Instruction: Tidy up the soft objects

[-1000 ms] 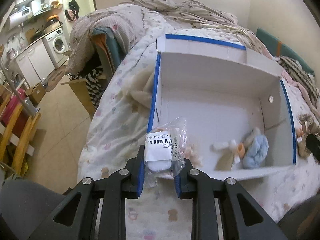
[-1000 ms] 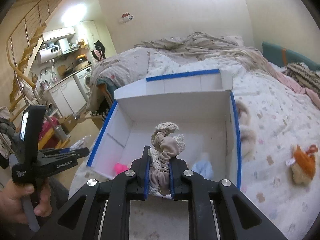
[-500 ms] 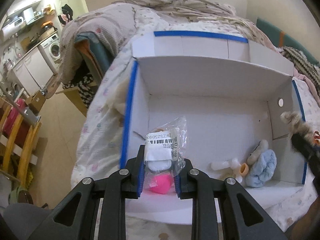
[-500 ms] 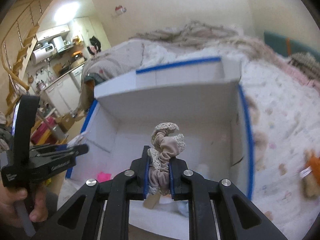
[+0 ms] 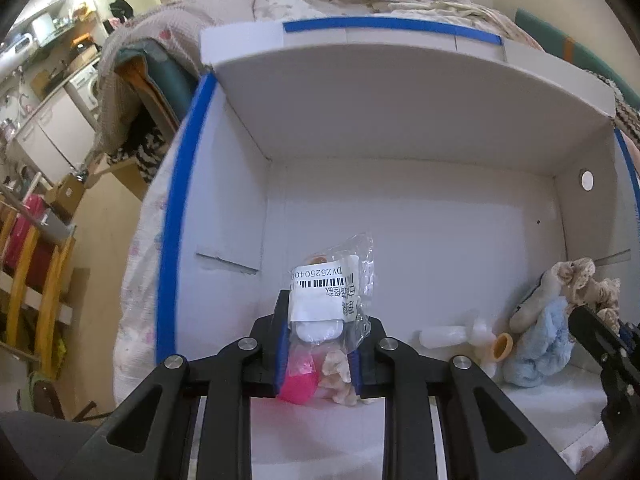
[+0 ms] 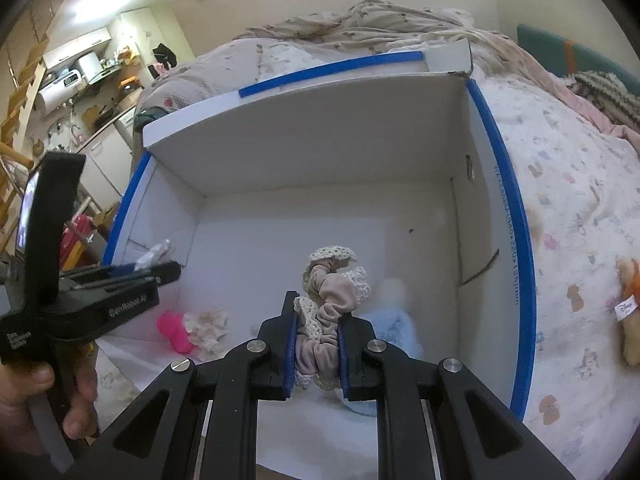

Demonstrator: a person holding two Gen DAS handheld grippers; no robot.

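Since a second ago: both grippers have come in over the white cardboard box with blue-taped rims [image 5: 400,112]; from my left camera the box floor now fills the view where bedspread lay under the fingers before, and the right gripper's load has entered at 3 o'clock.

Left gripper [image 5: 320,344]: I have its fingers pinching the clear plastic bag with a barcode label [image 5: 328,300], clamped on the lower half; the labelled top stands up past the tips toward 12 o'clock.

Right gripper [image 6: 318,346]: fingers pressed onto the beige fabric scrunchie with cream crochet trim [image 6: 328,300], which bulges up and out toward 12 o'clock beyond the pads.

Below the left fingers: a bright pink soft piece [image 5: 298,384] and a pale frilly piece [image 5: 340,372] lie on the box floor at 6 o'clock, seemingly under the bag; I cannot tell whether they touch it.

Below the right fingers: a light blue fluffy plush [image 6: 394,328] sits just beyond the tips at 1 o'clock, against the box's right wall.

Doing this step well: I judge both loads are over the floor, so I would lower each a little more before letting go, release the bag at the left side beside the pink piece and the scrunchie near the blue plush, and keep the two grippers apart so they do not knock.

Risk: the thin bag may cling to a pad, so I would spread the fingers fully and lift straight up.

Still outside: an orange and tan plush toy with a tag [image 6: 630,308] lies on the patterned bedspread [image 6: 580,208] at 3 o'clock.
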